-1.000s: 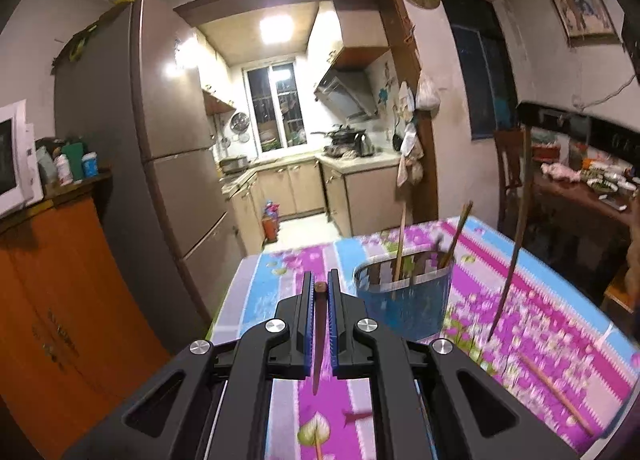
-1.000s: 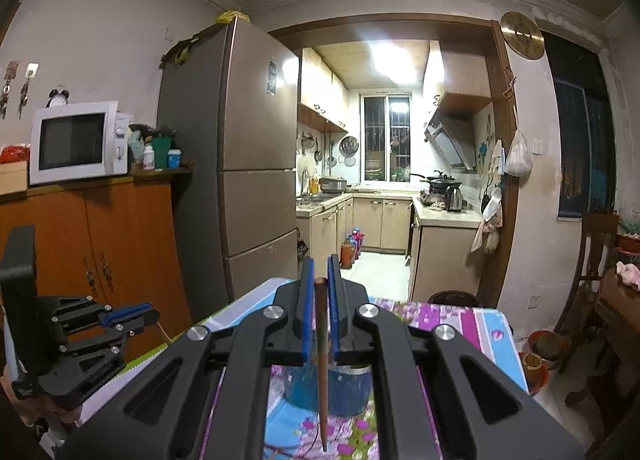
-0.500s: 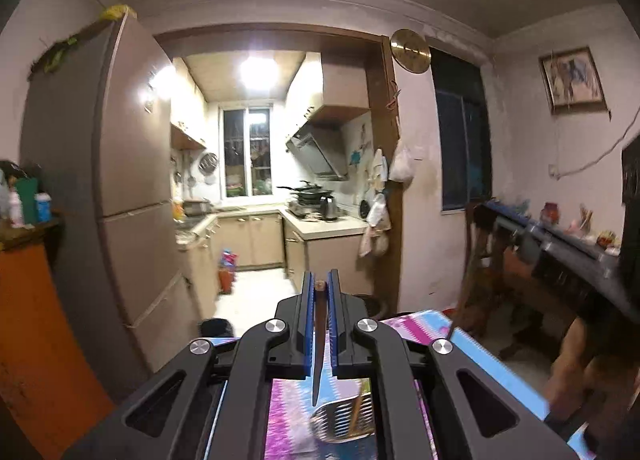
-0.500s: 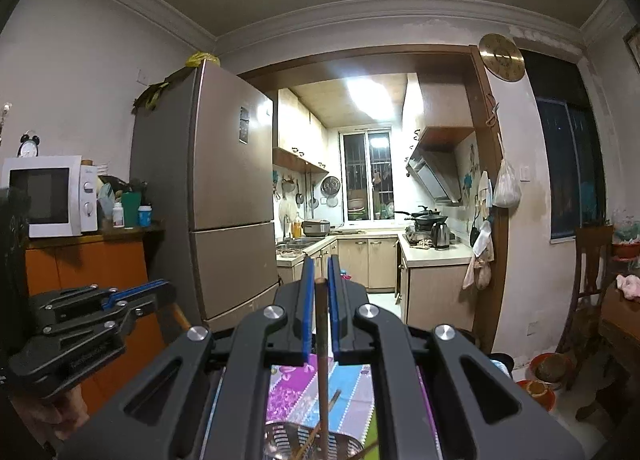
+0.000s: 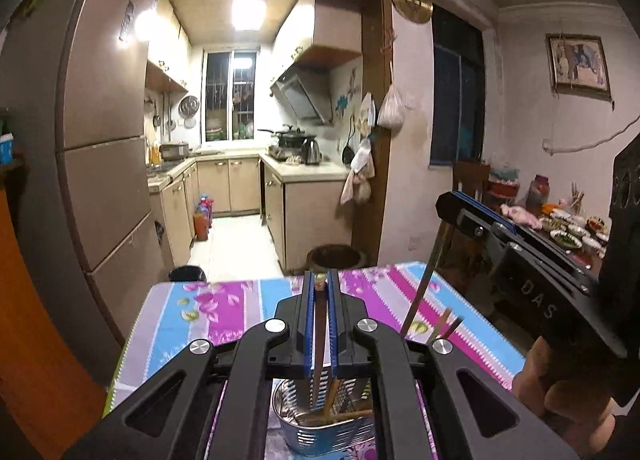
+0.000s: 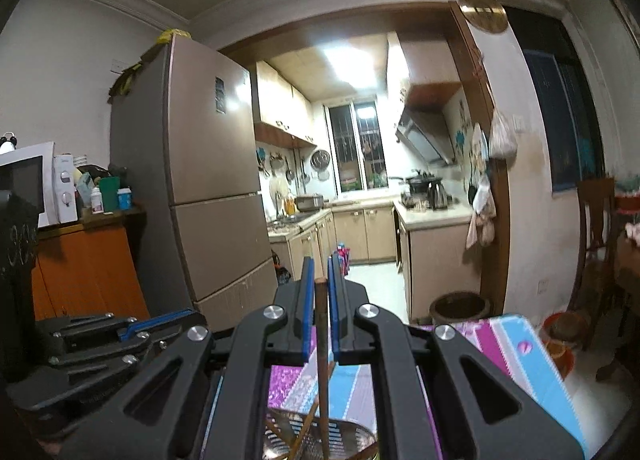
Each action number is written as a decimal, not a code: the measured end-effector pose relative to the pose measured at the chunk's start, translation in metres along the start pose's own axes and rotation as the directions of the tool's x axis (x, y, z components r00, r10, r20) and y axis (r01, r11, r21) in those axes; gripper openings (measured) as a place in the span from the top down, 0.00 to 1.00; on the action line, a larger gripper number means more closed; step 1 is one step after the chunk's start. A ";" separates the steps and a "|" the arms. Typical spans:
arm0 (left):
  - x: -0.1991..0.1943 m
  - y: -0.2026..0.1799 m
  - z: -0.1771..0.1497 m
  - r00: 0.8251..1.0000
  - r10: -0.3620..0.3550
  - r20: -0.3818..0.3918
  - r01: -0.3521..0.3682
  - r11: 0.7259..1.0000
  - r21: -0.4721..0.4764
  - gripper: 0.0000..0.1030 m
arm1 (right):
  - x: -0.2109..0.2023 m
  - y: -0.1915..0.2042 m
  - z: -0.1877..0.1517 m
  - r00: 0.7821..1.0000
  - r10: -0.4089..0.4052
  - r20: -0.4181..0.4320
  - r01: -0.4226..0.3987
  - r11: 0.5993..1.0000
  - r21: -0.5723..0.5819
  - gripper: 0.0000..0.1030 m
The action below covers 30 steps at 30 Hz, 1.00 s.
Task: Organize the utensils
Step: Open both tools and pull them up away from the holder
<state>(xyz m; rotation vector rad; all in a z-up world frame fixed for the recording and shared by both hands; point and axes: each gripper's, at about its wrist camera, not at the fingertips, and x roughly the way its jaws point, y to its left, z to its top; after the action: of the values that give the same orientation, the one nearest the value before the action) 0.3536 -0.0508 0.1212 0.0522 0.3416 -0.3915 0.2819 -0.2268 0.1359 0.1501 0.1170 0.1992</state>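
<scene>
Both grippers carry one chopstick each: left gripper (image 5: 320, 292) clamps a brown chopstick (image 5: 319, 344) upright, right gripper (image 6: 319, 280) has its pads narrow around another chopstick (image 6: 322, 372).

Change since a second ago: we've swung both tools from beside the metal holder (image 5: 320, 432) to directly above it. Left chopstick's lower end now sits inside the rim, among the sticks already leaning there. Right chopstick's tip hangs over the holder's mesh rim (image 6: 352, 436); we can't tell if it's below the rim yet. So we judge this as the drop-in step, nearly done for this pair.

Around: holder stands on the floral tablecloth (image 5: 208, 312), near our edge of the table. Fridge (image 6: 192, 188) and orange cabinet (image 6: 88, 268) to the left, kitchen beyond, well clear.

In the way: the two grippers themselves, close together over one small opening, and the slanted sticks already inside could deflect a new one. Releasing one at a time looks safer.
</scene>
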 end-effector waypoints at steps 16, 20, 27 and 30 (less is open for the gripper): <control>0.015 -0.005 -0.057 0.989 0.150 0.005 -0.150 0.986 0.067 0.92 | -0.006 0.001 -0.047 0.996 -0.024 -0.086 0.023 1.000 -0.007 0.94; -0.006 -0.011 -0.054 0.977 0.204 0.056 -0.209 0.972 0.104 0.92 | -0.036 -0.004 -0.029 0.999 -0.037 -0.032 0.036 0.999 -0.027 0.94; -0.040 -0.017 -0.054 0.953 0.276 0.122 -0.291 0.948 0.127 0.87 | -0.091 -0.020 -0.006 0.996 -0.065 0.054 0.066 0.998 -0.021 0.85; -0.054 -0.019 -0.058 0.947 0.291 0.137 -0.309 0.941 0.139 0.86 | -0.109 -0.026 -0.002 0.995 -0.071 0.071 0.073 0.997 -0.021 0.83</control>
<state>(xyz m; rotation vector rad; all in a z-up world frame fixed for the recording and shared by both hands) 0.2815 -0.0417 0.0848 0.2353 0.1831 -0.1162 0.1808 -0.2737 0.1411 0.1290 0.0499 0.1228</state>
